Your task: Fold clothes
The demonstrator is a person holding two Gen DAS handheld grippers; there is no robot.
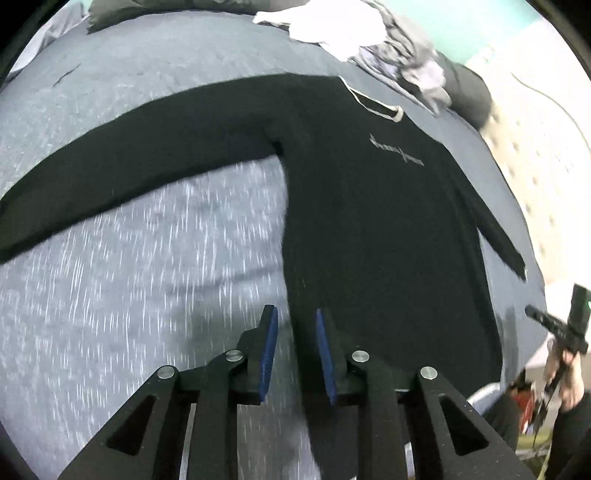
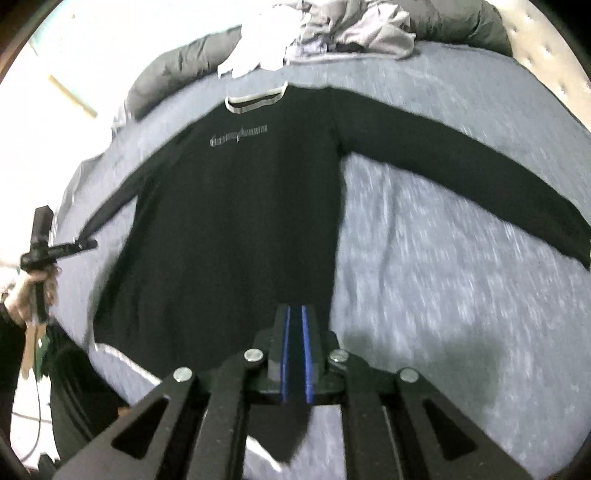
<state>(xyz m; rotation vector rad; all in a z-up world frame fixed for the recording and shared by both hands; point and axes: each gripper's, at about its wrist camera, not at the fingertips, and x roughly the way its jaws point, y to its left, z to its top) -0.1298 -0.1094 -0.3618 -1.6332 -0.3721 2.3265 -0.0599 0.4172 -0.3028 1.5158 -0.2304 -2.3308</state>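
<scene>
Now right gripper (image 2: 294, 325) pinches black shirt (image 2: 236, 206) hem.

Both cameras sit low at the foot side of the bed (image 1: 110, 295), just above the hem of the black shirt (image 1: 369, 240), looking forward along it toward the collar (image 2: 255, 101) and the clothes pile (image 2: 354, 33) at the far end. Left wrist view sits over one bottom corner of the shirt and angles across; right wrist view sits over the other corner, facing more squarely. Both very close to the fabric. Shared: shirt body, chest print (image 1: 397, 149), clothes pile, grey bedding. Each view catches the other gripper at its edge.
</scene>
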